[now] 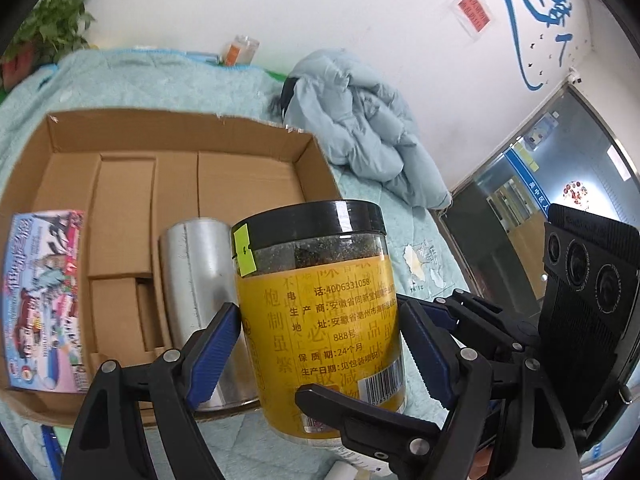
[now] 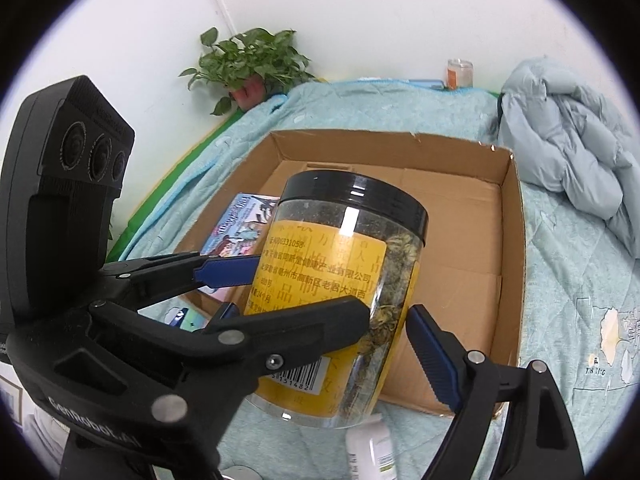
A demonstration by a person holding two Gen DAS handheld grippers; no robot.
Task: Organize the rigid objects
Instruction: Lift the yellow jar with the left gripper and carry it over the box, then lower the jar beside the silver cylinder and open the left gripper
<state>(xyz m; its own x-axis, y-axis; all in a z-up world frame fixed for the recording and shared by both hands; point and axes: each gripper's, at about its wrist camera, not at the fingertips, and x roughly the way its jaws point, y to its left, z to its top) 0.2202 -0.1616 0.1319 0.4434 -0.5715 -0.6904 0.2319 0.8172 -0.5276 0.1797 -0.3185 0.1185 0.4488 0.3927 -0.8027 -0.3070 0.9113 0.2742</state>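
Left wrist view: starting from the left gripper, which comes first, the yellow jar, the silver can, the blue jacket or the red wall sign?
1. yellow jar, between the left gripper's fingers.
2. silver can, just left, inside the cardboard box.
3. blue jacket, beyond the box, right.
4. red wall sign, upper right.

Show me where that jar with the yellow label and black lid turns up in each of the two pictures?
Left wrist view: the jar stands low in the middle, between two blue-padded fingers, with a metal can at its left.
Right wrist view: the jar is in the middle, tilted, in front of the box.
Shared landmark: the cardboard box behind the jar.
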